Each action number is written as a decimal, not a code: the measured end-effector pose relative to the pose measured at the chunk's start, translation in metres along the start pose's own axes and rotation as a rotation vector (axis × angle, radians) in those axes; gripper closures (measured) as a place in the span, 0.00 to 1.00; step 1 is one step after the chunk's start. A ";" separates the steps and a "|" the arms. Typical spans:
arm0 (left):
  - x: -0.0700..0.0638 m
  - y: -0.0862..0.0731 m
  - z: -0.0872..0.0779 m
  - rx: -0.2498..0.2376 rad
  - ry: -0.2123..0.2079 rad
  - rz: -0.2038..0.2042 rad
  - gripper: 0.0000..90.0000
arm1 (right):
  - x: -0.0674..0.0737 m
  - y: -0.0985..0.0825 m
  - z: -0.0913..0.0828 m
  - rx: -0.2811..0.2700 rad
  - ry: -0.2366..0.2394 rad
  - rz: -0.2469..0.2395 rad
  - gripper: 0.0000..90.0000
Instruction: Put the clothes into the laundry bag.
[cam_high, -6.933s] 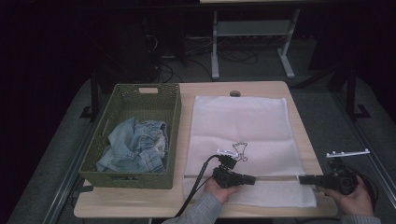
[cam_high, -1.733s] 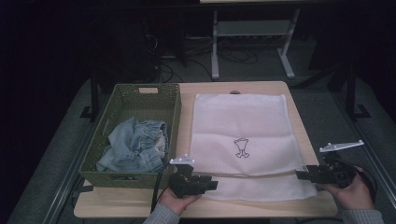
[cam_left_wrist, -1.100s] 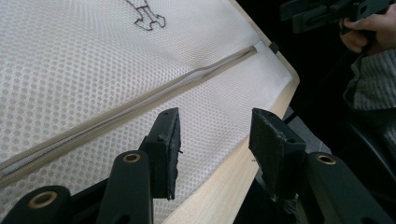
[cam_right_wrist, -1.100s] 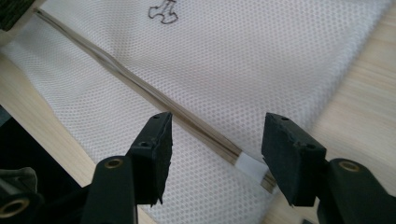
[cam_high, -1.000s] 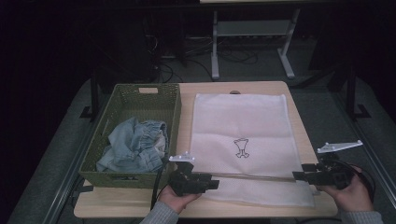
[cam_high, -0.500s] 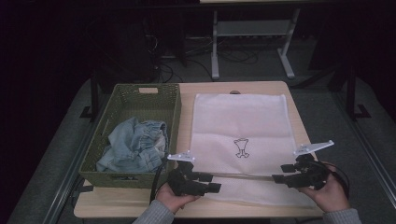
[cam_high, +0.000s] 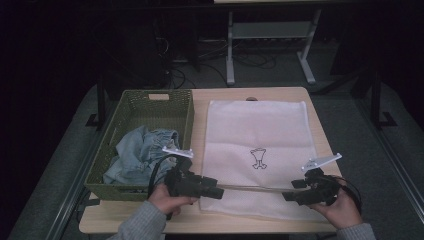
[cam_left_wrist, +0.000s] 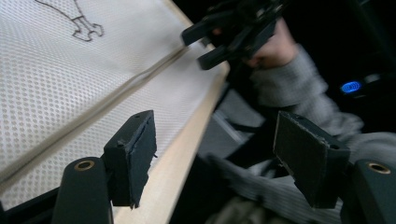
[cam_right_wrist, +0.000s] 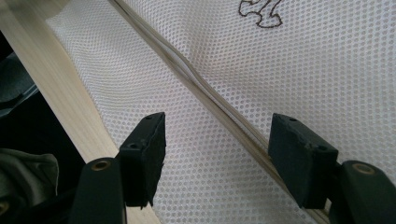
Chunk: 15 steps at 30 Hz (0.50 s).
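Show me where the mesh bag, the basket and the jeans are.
mesh bag (cam_high: 260, 130), high view, on its white upper panel.
basket (cam_high: 159, 97), high view, on its far rim by the handle slot.
jeans (cam_high: 135, 155), high view, on the crumpled blue middle.

One mesh bag (cam_high: 257, 150), one basket (cam_high: 131, 111), one denim garment (cam_high: 141, 152)

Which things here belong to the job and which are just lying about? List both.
In the job:
- white mesh laundry bag
- its zipper strip
- left gripper, open
- right gripper, open

Lying about:
- green basket
- denim garment inside it
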<state>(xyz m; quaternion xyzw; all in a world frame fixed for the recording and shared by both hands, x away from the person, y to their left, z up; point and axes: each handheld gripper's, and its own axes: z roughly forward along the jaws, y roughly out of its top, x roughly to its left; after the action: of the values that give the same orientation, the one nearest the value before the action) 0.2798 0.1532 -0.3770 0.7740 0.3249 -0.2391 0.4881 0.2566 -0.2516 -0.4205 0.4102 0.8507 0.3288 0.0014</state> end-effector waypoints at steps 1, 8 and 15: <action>0.001 0.001 -0.005 -0.003 -0.003 -0.005 0.33 | 0.000 0.000 0.000 -0.001 -0.001 0.001 0.40; 0.012 0.006 -0.057 -0.070 0.036 -0.049 0.30 | 0.003 -0.003 0.001 -0.002 0.007 -0.002 0.39; 0.023 0.005 -0.110 -0.131 0.122 -0.079 0.29 | 0.003 -0.002 0.007 -0.005 0.006 -0.012 0.38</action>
<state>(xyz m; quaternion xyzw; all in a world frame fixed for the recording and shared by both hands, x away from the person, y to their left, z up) 0.3048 0.2584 -0.3452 0.7402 0.3992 -0.1887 0.5071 0.2552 -0.2462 -0.4266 0.4039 0.8523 0.3322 0.0018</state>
